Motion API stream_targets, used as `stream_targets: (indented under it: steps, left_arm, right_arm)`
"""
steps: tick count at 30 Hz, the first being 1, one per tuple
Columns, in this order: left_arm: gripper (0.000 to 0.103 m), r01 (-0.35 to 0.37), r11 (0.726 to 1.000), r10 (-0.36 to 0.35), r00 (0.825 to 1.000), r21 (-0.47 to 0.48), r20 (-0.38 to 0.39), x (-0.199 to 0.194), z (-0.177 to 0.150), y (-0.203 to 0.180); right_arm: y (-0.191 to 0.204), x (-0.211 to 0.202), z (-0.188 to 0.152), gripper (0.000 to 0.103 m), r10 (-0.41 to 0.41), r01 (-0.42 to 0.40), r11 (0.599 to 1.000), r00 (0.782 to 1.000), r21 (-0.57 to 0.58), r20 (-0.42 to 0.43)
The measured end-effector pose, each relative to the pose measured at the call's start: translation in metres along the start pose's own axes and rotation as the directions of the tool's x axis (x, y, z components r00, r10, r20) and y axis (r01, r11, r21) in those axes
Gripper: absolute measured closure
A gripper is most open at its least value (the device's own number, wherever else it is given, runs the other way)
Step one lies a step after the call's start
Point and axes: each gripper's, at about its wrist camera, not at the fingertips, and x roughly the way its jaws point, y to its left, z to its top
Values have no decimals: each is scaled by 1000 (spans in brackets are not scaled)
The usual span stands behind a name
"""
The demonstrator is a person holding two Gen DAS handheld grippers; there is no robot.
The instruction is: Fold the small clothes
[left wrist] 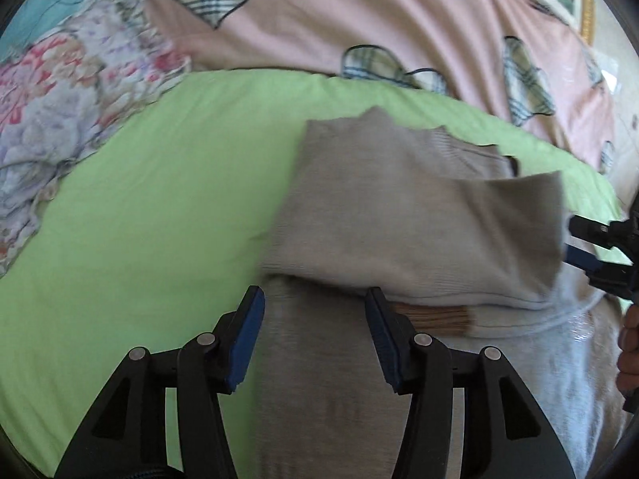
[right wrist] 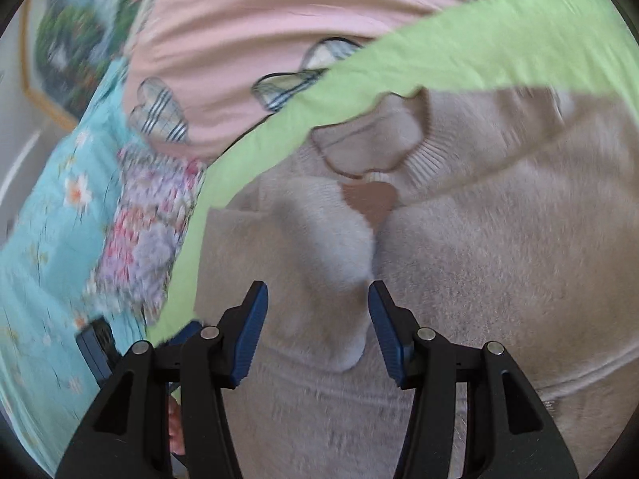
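A beige knit sweater [left wrist: 399, 207] lies on a light green sheet [left wrist: 139, 219], with its sleeves folded across the body. My left gripper [left wrist: 315, 299] is open and empty, just above the sweater's near part by a brown ribbed cuff [left wrist: 435, 317]. My right gripper [right wrist: 317, 295] is open and empty over the sweater [right wrist: 499, 247], with a folded sleeve [right wrist: 331, 247] between its fingers' line and the collar [right wrist: 423, 151] beyond. The right gripper also shows at the right edge of the left wrist view [left wrist: 599, 247].
A pink quilt with plaid hearts [left wrist: 359, 20] lies behind the green sheet. Floral bedding [left wrist: 60, 99] is bunched at the left, with a turquoise floral cover [right wrist: 48, 239]. A framed picture [right wrist: 60, 48] is on the wall.
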Motion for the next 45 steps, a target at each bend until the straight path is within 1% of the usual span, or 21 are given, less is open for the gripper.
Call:
stream_targets:
  steps: [4,8,9,10,12,14,17,19,21,24,26,28,32,33,34,36,37,39,41,42,45]
  left_arm:
    - [50,-34,997,31,998,-66,-45,19,2,15]
    - [50,-73,993,71,997,-90,-26,26,11,13]
    - [50,-83,991,81,996,-101,-28,28,12,12]
    - [50,-89,990,86,996,-111,-32,30,13,13]
    - [48,-95,987,91,995,-131,-34,32,13,16]
    - [48,-98,986,95,995,-135,-30,32,13,16]
    - [48,-96,985,94,995,-141,-25,31,13,15]
    - [48,-89,985,86,996,-150,-25,30,11,17]
    - [48,-80,984,77,997,-160,-25,30,11,18]
    - [47,-79,984,75,997,-161,-27,31,11,19]
    - [47,-84,984,81,996,-158,-29,32,11,18]
    - [47,-87,984,84,996,-156,-29,32,11,17]
    - [46,-83,983,79,996,-162,-32,33,13,18]
    - [46,-84,984,79,996,-160,-32,34,13,18]
    - [46,-85,984,81,996,-158,-32,34,14,17]
    - [45,-91,984,87,996,-153,-33,36,15,16]
    - [45,-93,984,89,996,-152,-32,36,16,16]
    - [45,-99,984,96,995,-150,-31,38,18,16]
    - [45,-106,983,103,994,-150,-30,40,20,15]
    - [45,-108,983,105,994,-152,-28,40,21,15]
    - [44,-104,981,102,995,-161,-19,39,21,16]
  right_arm:
    - [-21,3,-5,49,11,-12,995,1000,99,13]
    - [-23,14,0,50,36,-36,993,999,110,2]
    - [-16,16,3,61,42,-42,995,999,87,4]
    - [-11,17,6,84,37,-38,997,999,65,10]
    - [7,16,12,86,0,0,1000,999,7,39]
    - [24,21,18,85,35,-34,999,998,-19,49]
    - [44,41,22,84,98,-97,994,995,-47,-1]
    - [46,60,20,72,187,-188,982,980,-8,-71]
    - [42,64,16,69,227,-226,974,970,25,-87]
    - [26,43,11,69,213,-214,975,977,63,11]
    - [8,32,13,69,164,-170,980,985,104,58]
    - [1,32,19,66,118,-123,986,992,110,53]
    - [13,41,27,66,119,-121,991,992,62,36]
    - [18,42,27,61,119,-120,992,992,39,36]
    - [25,44,28,48,109,-109,994,993,8,35]
    - [36,51,28,38,47,-45,998,999,-40,29]
    - [36,56,28,38,24,-23,999,999,-45,23]
    - [32,68,28,38,44,-45,999,999,-23,-15]
    - [31,75,26,71,54,-55,998,997,-17,-51]
    - [33,71,24,84,42,-43,999,998,-28,-40]
    - [36,19,22,88,84,-80,996,992,-50,93]
